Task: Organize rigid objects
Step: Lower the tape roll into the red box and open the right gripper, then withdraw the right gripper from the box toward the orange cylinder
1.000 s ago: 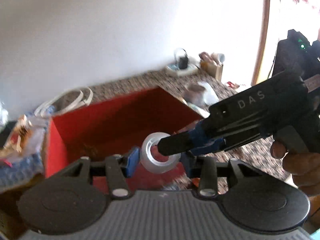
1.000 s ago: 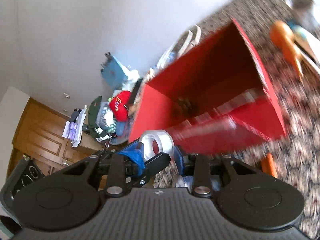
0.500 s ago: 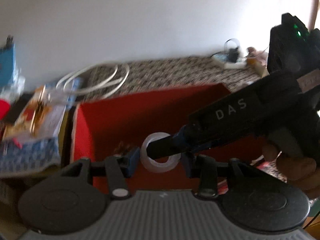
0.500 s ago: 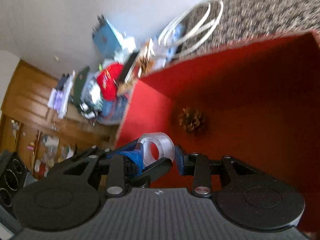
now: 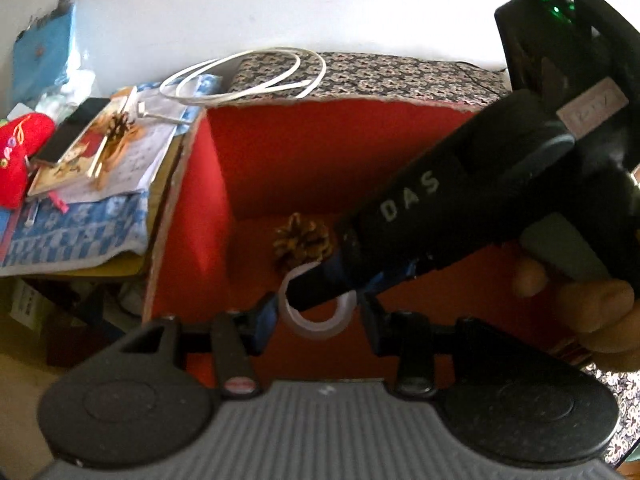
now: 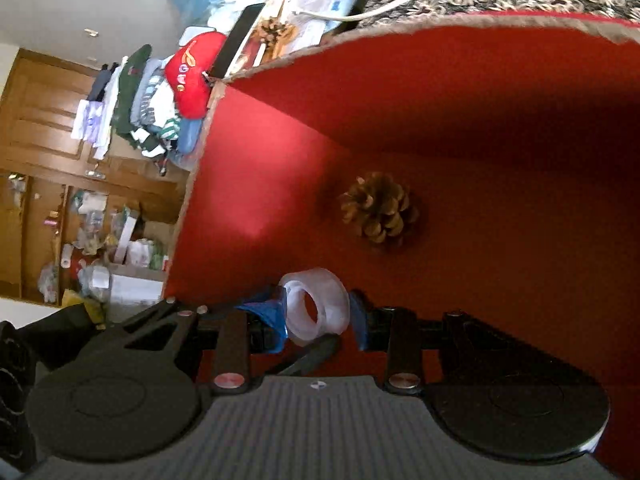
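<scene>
1. The roll of clear tape [image 6: 314, 307] hangs over the open red box [image 6: 256, 184], gripped between the blue pads of the right tongs [image 6: 320, 312], which close across the roll's width.
2. In the left wrist view the same tape roll [image 5: 320, 322] sits between the pads of the left tongs [image 5: 318, 316]. Their jaws stand at a middling gap, and the body of the right tool crosses in front, so I cannot tell whether these pads touch the roll.
3. The right tool's black body carries the raised letters "DAS" [image 5: 408, 196]. Higher up is a pale label [image 5: 592, 106] with handwriting too blurred to read, and a green light [image 5: 554, 2] glows near its top.
4. A person's hand [image 5: 580, 300] grips that tool at the right edge of the view.
5. A brown pine cone [image 6: 378, 208] lies on the box's red floor, beyond the tape and apart from it.
6. Left of the box, a red cushion [image 5: 18, 152] shows embroidered writing that cannot be made out; beside it lie a dark phone [image 5: 70, 128] and a book [image 5: 76, 152].
7. A white cable [image 5: 244, 76] loops on the patterned cloth [image 5: 400, 76] behind the box.
</scene>
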